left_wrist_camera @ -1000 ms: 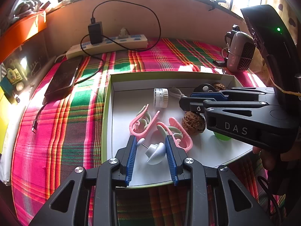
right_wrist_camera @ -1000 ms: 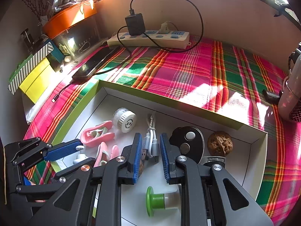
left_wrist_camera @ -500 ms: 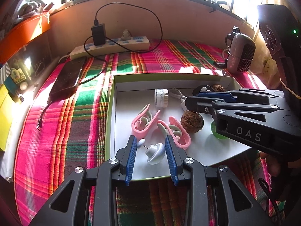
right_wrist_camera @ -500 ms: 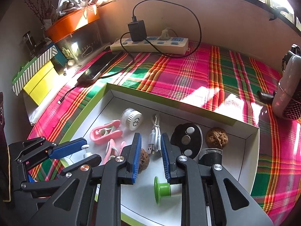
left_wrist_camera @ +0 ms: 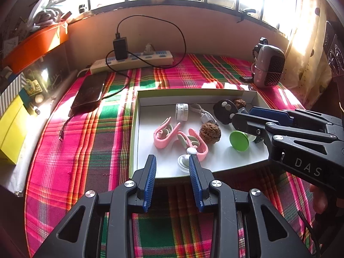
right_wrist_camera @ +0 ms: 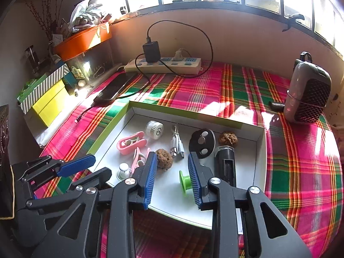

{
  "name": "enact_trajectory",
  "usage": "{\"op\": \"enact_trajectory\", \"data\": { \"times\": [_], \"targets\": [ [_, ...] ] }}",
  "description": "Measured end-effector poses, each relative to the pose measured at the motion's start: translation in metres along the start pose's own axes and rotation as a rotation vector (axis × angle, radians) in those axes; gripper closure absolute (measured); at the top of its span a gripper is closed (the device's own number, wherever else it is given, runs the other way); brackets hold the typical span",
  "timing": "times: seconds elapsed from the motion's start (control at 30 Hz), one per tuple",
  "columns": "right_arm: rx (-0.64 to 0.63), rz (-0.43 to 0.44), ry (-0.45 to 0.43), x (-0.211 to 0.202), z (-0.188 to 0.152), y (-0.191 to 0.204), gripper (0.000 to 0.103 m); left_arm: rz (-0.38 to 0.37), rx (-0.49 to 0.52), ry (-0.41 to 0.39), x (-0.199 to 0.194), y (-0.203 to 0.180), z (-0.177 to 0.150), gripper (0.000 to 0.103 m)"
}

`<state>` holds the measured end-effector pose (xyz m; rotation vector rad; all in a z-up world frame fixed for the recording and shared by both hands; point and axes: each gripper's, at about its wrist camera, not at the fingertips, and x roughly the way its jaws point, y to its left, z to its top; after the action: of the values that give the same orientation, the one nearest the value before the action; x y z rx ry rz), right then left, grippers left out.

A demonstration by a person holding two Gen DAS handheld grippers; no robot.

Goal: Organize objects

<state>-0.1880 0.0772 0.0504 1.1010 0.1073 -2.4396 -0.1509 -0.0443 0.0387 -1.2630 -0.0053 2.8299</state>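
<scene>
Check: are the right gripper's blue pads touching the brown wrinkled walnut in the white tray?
Apart. The right wrist view shows the right gripper open and above the tray; the walnut lies loose beyond its left pad.

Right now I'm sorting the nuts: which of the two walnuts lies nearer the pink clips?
The darker walnut mid-tray, beside the pink clips; the other walnut sits in the far corner.

Home windowsill nook: plaid cloth point(left_wrist_camera: 90, 142), power strip point(right_wrist_camera: 163, 65)

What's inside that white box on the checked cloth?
Inside the white box: two pink clips, two walnuts, white cable, green spool, black fob. The grippers hide its near edge.
</scene>
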Motion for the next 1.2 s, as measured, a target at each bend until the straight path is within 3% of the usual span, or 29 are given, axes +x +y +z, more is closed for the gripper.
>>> {"op": "enact_trajectory", "data": {
  "times": [0.37,0.93,1.1,1.2],
  "targets": [
    [0.048,-0.108,-0.025,-0.036,-0.035,0.000,0.065,0.015,0.011,-0.029,-0.026,-0.010,-0.023,0.073],
    [0.114,-0.236,0.092,-0.039,-0.101,-0.010,0.064,0.055,-0.008,0.056,-0.024,-0.022,-0.070,0.073],
    [0.130,-0.257,0.111,-0.040,-0.116,-0.014,0.053,0.058,-0.005,0.075,-0.020,-0.025,-0.078,0.073],
    [0.138,-0.272,0.108,-0.044,-0.119,-0.015,0.052,0.054,-0.012,0.069,-0.023,-0.024,-0.080,0.073]
  ]
}}
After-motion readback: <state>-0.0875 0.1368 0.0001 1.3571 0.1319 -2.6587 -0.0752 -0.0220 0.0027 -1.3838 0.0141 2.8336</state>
